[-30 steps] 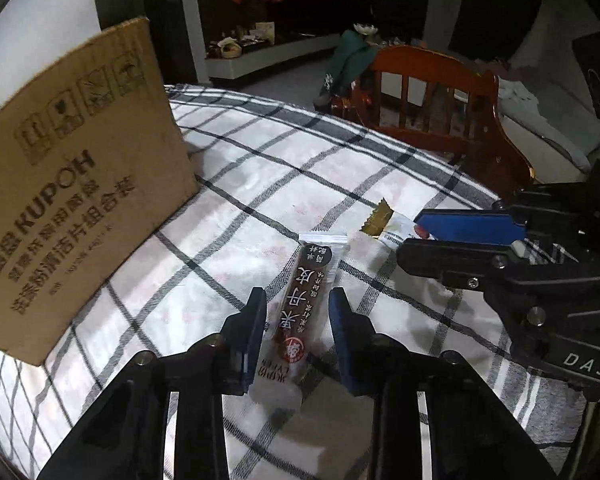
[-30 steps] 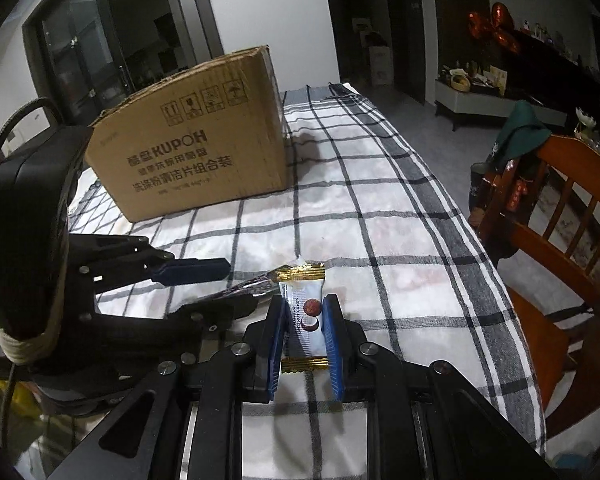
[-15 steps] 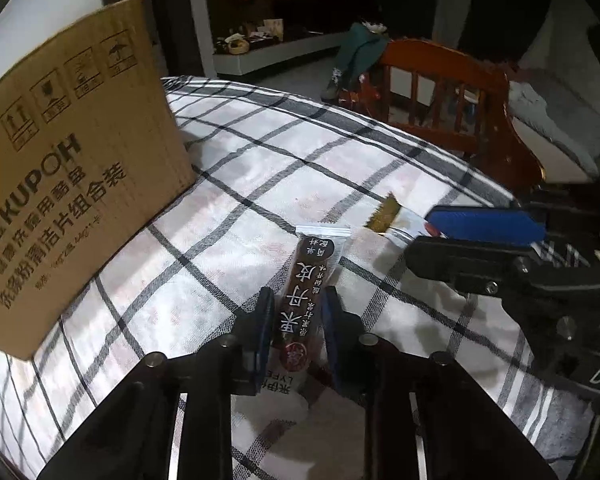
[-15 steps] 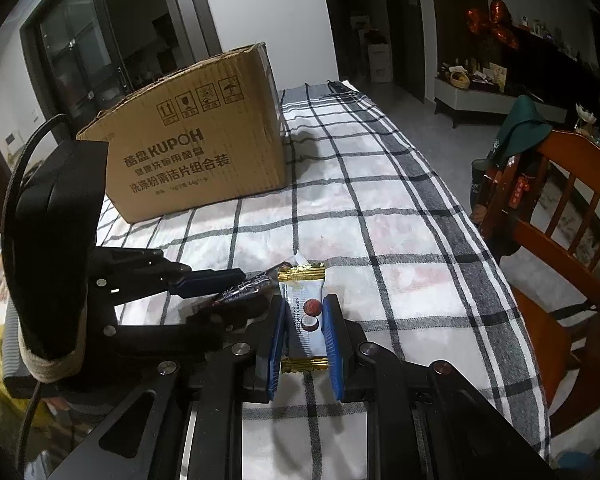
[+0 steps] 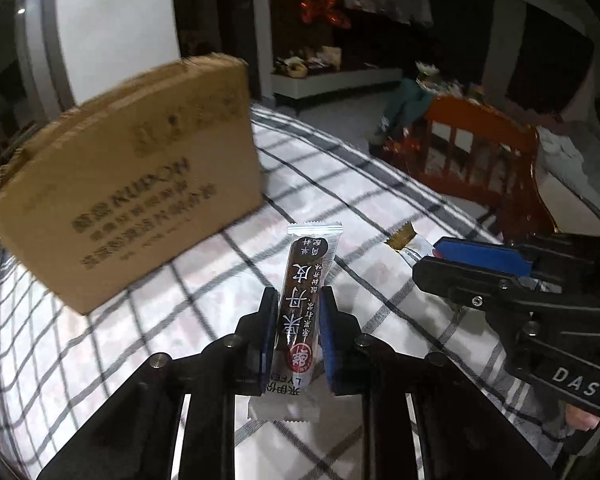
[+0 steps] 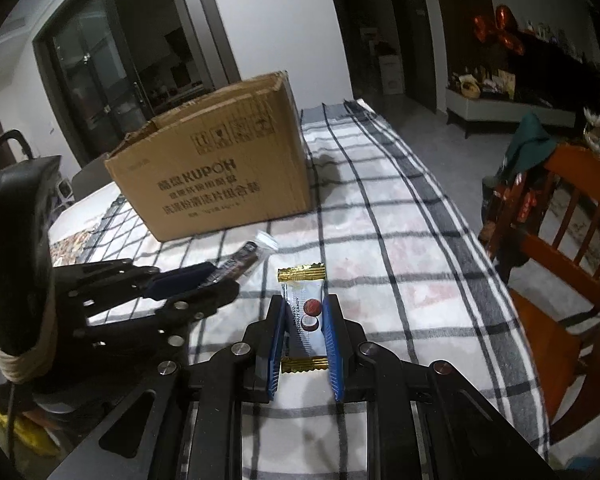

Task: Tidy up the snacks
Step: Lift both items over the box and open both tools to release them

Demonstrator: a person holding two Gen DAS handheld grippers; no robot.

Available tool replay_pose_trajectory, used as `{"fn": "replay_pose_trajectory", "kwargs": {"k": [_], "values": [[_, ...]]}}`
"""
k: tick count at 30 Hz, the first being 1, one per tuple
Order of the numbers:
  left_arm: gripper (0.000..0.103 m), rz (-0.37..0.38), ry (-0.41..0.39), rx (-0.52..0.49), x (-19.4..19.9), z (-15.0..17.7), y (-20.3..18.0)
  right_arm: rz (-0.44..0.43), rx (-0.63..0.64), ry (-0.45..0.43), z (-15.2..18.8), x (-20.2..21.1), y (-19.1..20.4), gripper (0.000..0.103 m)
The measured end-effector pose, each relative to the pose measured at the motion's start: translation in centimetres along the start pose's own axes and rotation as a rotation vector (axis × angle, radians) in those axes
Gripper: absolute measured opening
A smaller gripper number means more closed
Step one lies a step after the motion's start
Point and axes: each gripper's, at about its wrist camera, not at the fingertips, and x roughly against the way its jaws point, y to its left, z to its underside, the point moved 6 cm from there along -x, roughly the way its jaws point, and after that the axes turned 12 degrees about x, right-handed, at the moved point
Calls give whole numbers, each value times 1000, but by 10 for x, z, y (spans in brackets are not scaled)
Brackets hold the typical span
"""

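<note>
- Your left claw (image 5: 294, 334) is clamped on the brown bar (image 5: 303, 304) — lifted above the tabletop (image 5: 204, 280).
- Your right claw (image 6: 305, 334) grips the candy (image 6: 305, 316) — box (image 6: 216, 176) stands beyond.

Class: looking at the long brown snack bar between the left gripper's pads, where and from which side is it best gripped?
Across its narrow width, near the lower half, coming along its length. The brown snack bar is long and slim, so the left gripper spans its long edges.

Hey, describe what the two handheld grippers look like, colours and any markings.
Both are black, angular linkage frames with silver rivets and blue finger pads. The right gripper carries white "DAS" lettering on its body. The left gripper has a bulky black housing behind, wrapped with pale cord.
</note>
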Motion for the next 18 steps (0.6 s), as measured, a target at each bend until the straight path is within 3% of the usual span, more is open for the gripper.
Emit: {"fn": "replay_pose_trajectory", "kwargs": {"k": [7,18], "values": [[21,-27,-73,114,42,-13,20,-27,49,-59,-22,17,18,20],[21,-95,-211,135,97,-49,46,-83,107,-159,-74,38,40,20]]}}
